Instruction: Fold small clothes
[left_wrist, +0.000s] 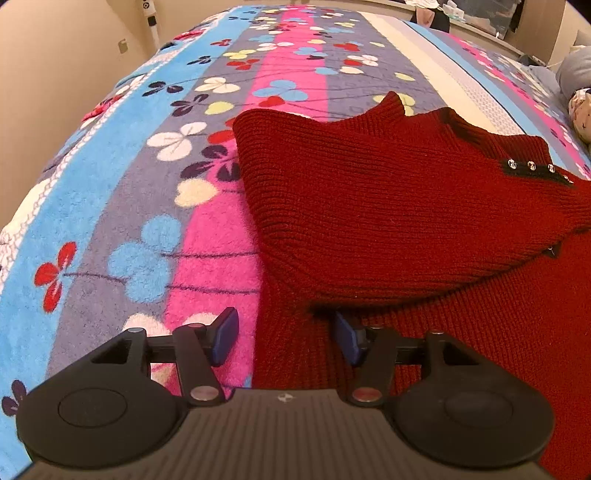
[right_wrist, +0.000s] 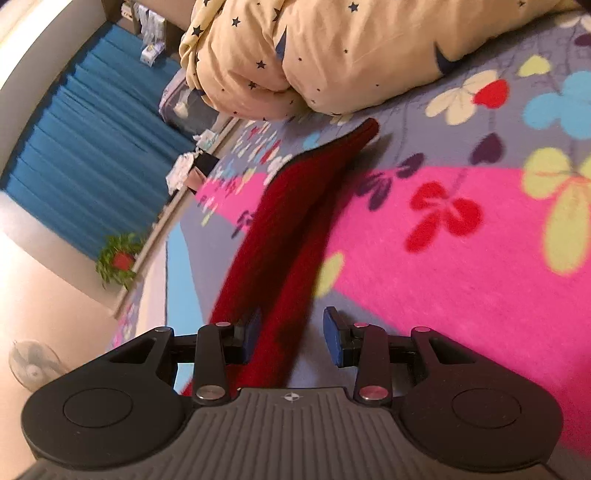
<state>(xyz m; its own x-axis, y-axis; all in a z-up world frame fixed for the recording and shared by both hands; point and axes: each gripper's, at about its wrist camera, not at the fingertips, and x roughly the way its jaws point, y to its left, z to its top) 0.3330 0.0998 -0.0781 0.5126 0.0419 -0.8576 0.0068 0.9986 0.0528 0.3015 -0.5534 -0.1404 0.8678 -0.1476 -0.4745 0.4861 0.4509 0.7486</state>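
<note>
Red sweater (left_wrist: 388, 206) lies partly folded on the flowered blanket (left_wrist: 207, 251) of the bed. Left gripper (left_wrist: 286, 338) has its jaws spread over the sweater's edge. Right gripper (right_wrist: 291, 338) holds its jaws apart around a raised red fold, pinching nothing.

cloth, plastic and a little metal

the red sweater (left_wrist: 388, 206) is a chunky ribbed knit, matt and slightly fuzzy, with small shiny metal-looking buttons (left_wrist: 530, 165) on a dark strip. the flowered blanket (left_wrist: 155, 206) under it is a plush, fleecy cloth with a soft nap. the star-print quilt (right_wrist: 332, 55) looks like smooth woven cotton, matt and creased. the left gripper (left_wrist: 288, 334) has a matt black plastic body, a ridged grey base, blue pads (left_wrist: 226, 334) and brushed metal pins.
</note>
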